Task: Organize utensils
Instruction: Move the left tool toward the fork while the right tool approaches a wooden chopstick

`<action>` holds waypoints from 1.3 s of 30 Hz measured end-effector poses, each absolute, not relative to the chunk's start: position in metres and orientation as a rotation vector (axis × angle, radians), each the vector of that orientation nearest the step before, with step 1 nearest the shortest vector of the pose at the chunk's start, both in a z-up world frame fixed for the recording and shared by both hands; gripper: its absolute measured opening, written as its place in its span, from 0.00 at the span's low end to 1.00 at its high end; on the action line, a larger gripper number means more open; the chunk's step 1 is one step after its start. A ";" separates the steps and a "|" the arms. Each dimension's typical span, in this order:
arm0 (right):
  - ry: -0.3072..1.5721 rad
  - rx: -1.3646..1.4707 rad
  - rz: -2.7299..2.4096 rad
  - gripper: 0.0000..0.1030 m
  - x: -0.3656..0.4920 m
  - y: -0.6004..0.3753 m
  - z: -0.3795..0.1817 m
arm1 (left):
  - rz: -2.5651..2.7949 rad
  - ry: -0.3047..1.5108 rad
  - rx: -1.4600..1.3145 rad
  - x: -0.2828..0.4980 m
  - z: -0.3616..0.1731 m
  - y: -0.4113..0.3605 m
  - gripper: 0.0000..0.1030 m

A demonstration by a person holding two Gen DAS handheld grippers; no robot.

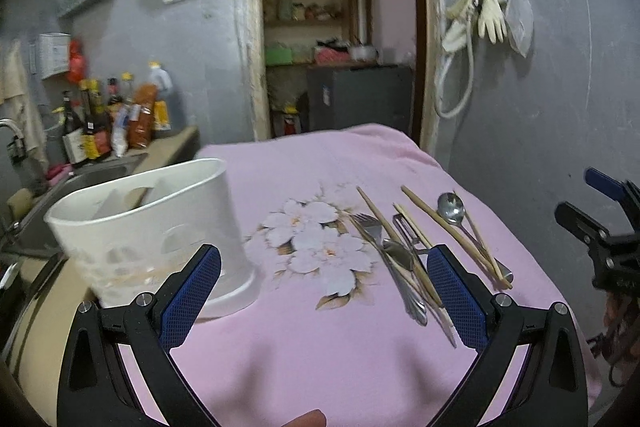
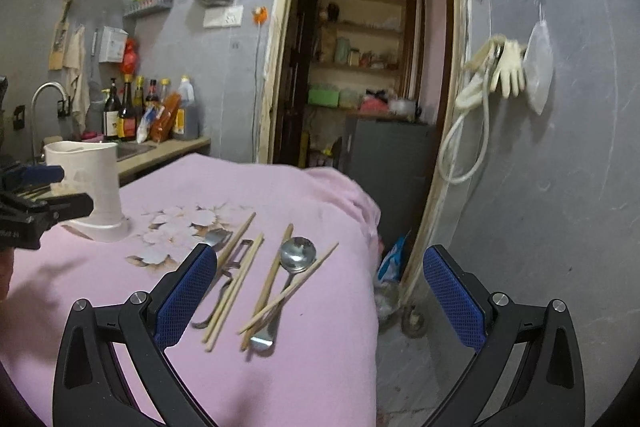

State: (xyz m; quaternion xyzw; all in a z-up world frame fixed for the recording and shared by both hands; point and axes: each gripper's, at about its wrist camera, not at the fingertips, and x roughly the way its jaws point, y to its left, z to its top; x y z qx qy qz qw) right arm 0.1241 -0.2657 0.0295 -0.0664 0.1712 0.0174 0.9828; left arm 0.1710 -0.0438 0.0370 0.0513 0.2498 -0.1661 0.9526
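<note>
Steel spoon [image 2: 297,254], wooden chopsticks [image 2: 234,297] on pink cloth [image 1: 320,355]; ribbed white holder [image 1: 160,227].

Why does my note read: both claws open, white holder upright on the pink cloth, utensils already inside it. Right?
Not quite: the utensils are not in the white holder; the right wrist view shows them lying loose on the pink cloth. Left claw and right claw are open, the holder upright.
</note>
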 end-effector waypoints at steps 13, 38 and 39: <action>0.546 -0.082 0.145 0.84 0.196 -0.290 0.017 | -0.442 0.686 0.117 0.252 0.019 -0.079 0.96; 0.862 0.044 0.314 0.31 0.259 -0.296 -0.021 | -0.612 1.029 -0.087 0.335 -0.021 -0.073 0.29; 0.870 0.049 0.312 0.30 0.260 -0.296 -0.021 | -0.618 1.040 -0.091 0.337 -0.021 -0.072 0.25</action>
